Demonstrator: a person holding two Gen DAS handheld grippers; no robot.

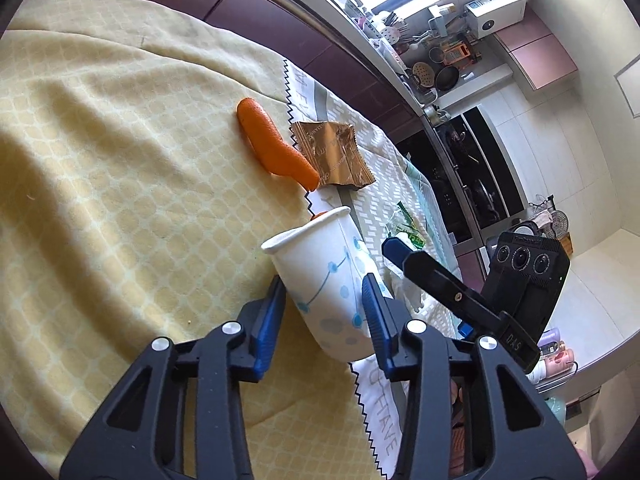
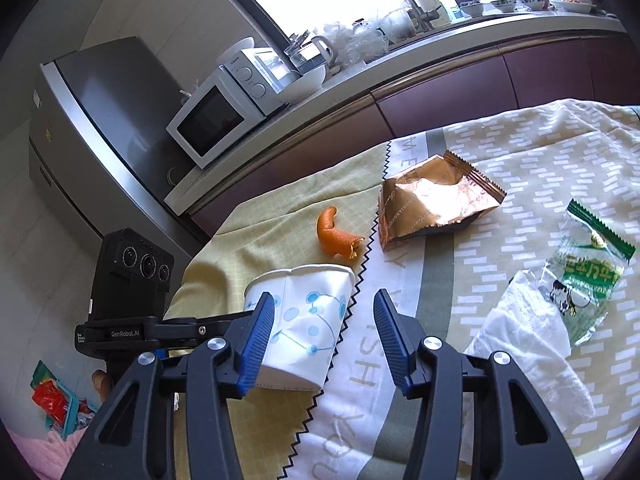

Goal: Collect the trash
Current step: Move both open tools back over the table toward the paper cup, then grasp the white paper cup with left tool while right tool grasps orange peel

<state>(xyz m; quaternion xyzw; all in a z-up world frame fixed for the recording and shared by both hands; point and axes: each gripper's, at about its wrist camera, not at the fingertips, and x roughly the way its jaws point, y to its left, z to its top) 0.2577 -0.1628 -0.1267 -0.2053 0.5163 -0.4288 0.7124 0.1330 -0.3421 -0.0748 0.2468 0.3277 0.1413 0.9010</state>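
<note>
A white paper cup (image 1: 326, 280) with blue dots sits tilted between the fingers of my left gripper (image 1: 325, 304), which is shut on its lower half. The cup also shows in the right wrist view (image 2: 302, 320). Beyond it lie an orange peel (image 1: 272, 146) and a crumpled gold wrapper (image 1: 332, 152) on the yellow cloth (image 1: 120, 200). My right gripper (image 2: 324, 320) is open and empty, just right of the cup. The peel (image 2: 336, 234), gold wrapper (image 2: 432, 200), a green-and-clear wrapper (image 2: 584, 264) and a white tissue (image 2: 528, 344) lie ahead of it.
A patterned table runner (image 2: 400, 360) lies over the yellow cloth. Kitchen cabinets and a counter (image 2: 400, 88) run behind the table, with a microwave (image 2: 216, 116) and fridge (image 2: 92, 120) at left. The table edge drops off at left in the right wrist view.
</note>
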